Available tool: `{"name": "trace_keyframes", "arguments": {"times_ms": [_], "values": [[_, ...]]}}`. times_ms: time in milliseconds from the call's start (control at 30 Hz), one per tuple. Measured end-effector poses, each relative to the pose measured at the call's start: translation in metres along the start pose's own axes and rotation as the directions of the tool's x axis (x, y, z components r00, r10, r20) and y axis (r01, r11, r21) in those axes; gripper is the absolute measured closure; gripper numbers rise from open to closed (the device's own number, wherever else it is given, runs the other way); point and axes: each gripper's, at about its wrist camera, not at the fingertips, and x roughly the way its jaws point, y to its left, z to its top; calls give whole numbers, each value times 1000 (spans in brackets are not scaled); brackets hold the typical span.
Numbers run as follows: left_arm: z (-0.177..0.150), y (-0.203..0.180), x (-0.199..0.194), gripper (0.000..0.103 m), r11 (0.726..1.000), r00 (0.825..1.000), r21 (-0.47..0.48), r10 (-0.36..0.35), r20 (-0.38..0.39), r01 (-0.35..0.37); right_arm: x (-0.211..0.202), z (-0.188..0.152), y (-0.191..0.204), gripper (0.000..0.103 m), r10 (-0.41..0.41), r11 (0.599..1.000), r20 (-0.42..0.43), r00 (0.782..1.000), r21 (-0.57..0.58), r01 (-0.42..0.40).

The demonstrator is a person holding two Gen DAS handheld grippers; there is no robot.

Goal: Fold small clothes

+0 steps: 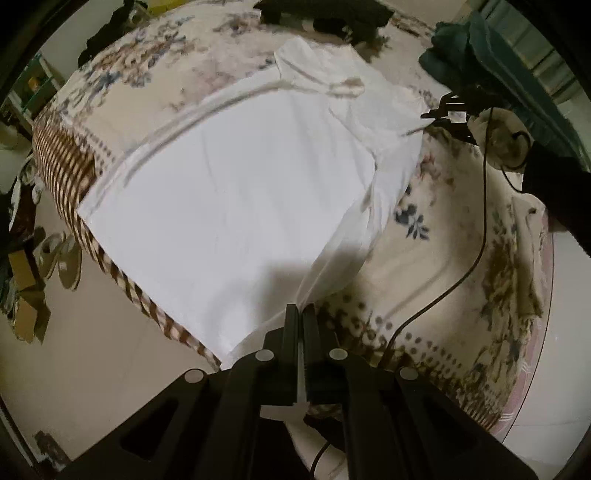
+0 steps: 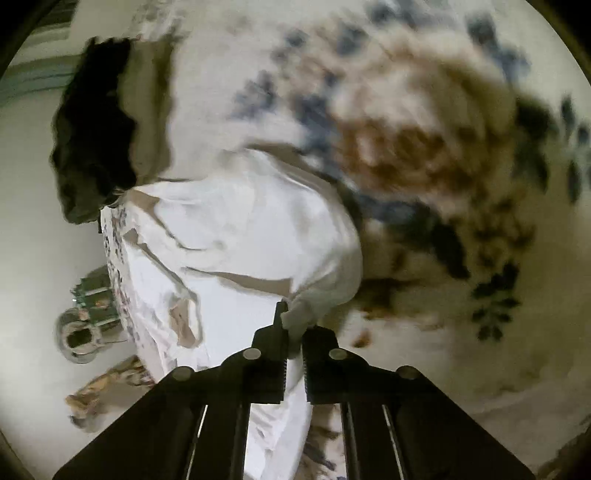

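Note:
A white garment (image 1: 240,184) lies spread on a floral bedcover (image 1: 461,258), its lower part hanging over the bed's near edge. My left gripper (image 1: 302,310) is shut on the garment's near hem corner. In the left wrist view my right gripper (image 1: 443,110) holds the garment's far right edge. In the right wrist view my right gripper (image 2: 293,325) is shut on a bunched fold of the white garment (image 2: 240,229), which is rumpled over the bedcover (image 2: 424,147).
Dark clothes (image 1: 325,14) lie at the far end of the bed; they also show in the right wrist view (image 2: 92,129). A teal cloth (image 1: 480,48) is at far right. A cable (image 1: 476,240) crosses the bedcover. Shoes (image 1: 59,258) and boxes sit on the floor at left.

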Motion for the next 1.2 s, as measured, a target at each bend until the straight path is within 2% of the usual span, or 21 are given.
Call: {"name": "trace_keyframes", "arguments": {"times_ms": [167,200,333,500,633,800,900,933,967,1000,1067,1167,1200], "values": [[21,37,-16,103,998,998,-18,-54,38,55,-35,-1,76,98,-62,994,71,996,-91,68],[28,50,-21,103,998,997,-27,-61,52,63,-40,1,102,98,-76,991,87,993,-108,86],[55,101,-33,103,997,994,-52,-55,95,60,-34,8,172,98,-134,978,116,984,-146,151],[87,177,-20,103,991,994,-114,-54,100,65,14,17,253,98,-226,956,140,964,-156,247],[107,231,17,103,983,995,-161,-83,62,92,79,27,296,98,-338,918,148,929,-166,360],[122,279,69,102,982,996,-161,-94,14,95,144,37,314,98,-460,859,155,874,-174,482],[127,297,99,98,982,995,-166,-95,-45,86,165,44,309,94,-489,850,130,863,-153,505],[127,304,107,98,979,991,-176,-113,-69,100,167,44,307,90,-478,858,117,871,-149,491],[127,310,112,98,977,988,-189,-120,-94,100,166,44,304,75,-455,874,97,885,-143,465],[127,315,114,98,972,985,-206,-134,-105,111,163,42,299,56,-421,895,71,904,-129,427],[126,326,111,98,958,979,-254,-167,-114,134,147,32,289,39,-341,934,50,939,-93,345],[128,338,101,93,941,974,-305,-190,-125,144,115,5,269,38,-274,958,43,961,-79,276],[130,339,98,89,937,973,-316,-195,-119,149,103,-7,261,37,-255,963,41,966,-75,258]]}}
